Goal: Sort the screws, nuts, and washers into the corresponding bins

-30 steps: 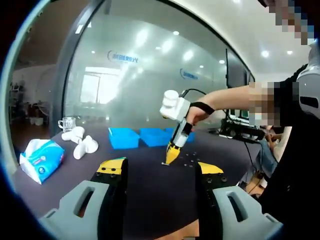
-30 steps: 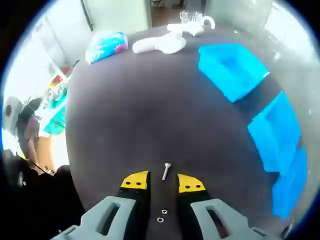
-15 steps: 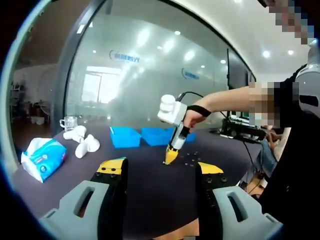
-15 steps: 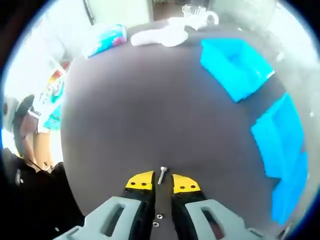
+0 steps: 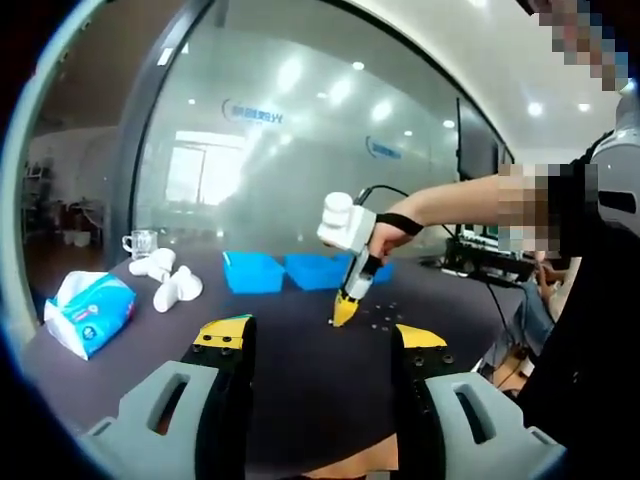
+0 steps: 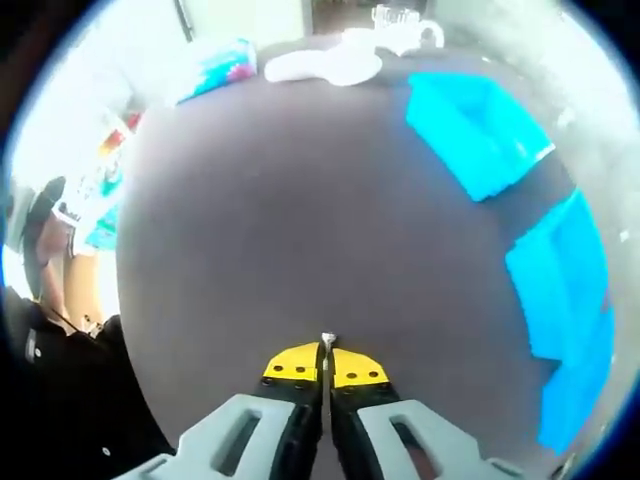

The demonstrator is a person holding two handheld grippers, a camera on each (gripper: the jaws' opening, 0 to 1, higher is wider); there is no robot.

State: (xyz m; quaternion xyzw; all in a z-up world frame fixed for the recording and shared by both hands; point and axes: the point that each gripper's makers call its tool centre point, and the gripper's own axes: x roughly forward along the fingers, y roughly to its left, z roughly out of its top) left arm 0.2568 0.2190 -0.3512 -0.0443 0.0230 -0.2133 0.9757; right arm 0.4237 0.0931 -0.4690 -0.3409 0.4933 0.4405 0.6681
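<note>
Yellow-tipped right tongs (image 6: 326, 362) are pinched almost fully together on a small screw (image 6: 326, 343); only its head pokes out at 12 o'clock from between the tips, right at the dark bench (image 6: 300, 200) surface. Can't tell whether the screw is lifted off the bench or touching it.

Right gripper view: three blue bins run along the right side, first bin (image 6: 470, 130) at about 1 o'clock, second bin (image 6: 558, 270) at 3, third bin (image 6: 580, 390) at 4, partly cut off. White objects (image 6: 325, 65) lie at 12 o'clock near the far bench edge, with a clear glass mug (image 6: 400, 20) just beyond them. Blue tissue pack (image 6: 215, 65) at 11 o'clock.

Left gripper view: left tongs (image 5: 322, 340) are wide open with nothing between the tips, held low over the near edge of the bench (image 5: 300, 400). Right tongs (image 5: 343, 316) come in at 1 o'clock, tips down at the bench, held by a person's hand (image 5: 385, 235). Loose small hardware (image 5: 385, 318) is scattered just right of those tips; too small to tell nuts from washers. Blue bins (image 5: 300, 270) sit in a row behind. Tissue pack (image 5: 85, 310) at 9 o'clock, white objects (image 5: 170, 285) and mug (image 5: 137, 243) at 10. Frosted glass wall (image 5: 300, 150) behind the bench.
</note>
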